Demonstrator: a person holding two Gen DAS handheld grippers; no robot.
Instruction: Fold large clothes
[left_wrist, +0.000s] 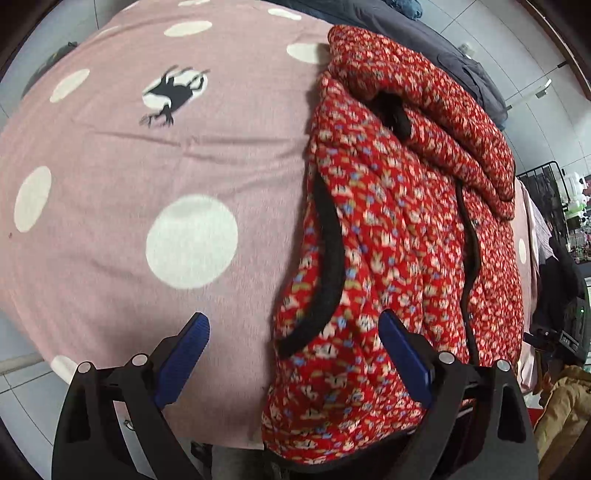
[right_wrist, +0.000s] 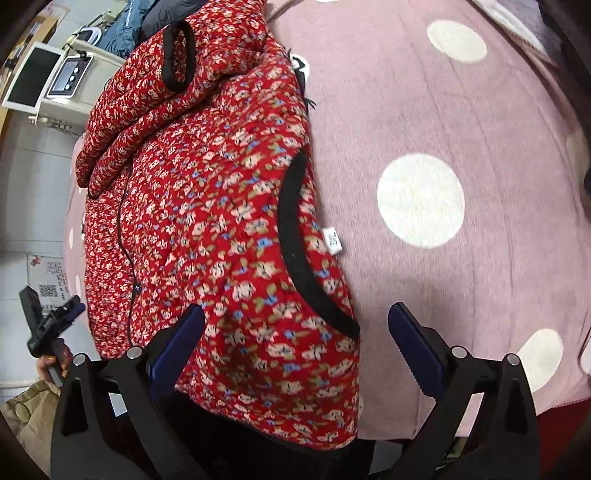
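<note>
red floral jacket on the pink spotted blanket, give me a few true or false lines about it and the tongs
1. The red floral jacket lies on a pink blanket with white dots. True.
2. The left tongs are shut on the jacket's hem. False: they are open and grip nothing.
3. The jacket has black trim along a curved edge. True.
4. The right tongs hold a sleeve. False: they are open, with the jacket below them.
5. A small white tag shows at the jacket's edge. True.
</note>
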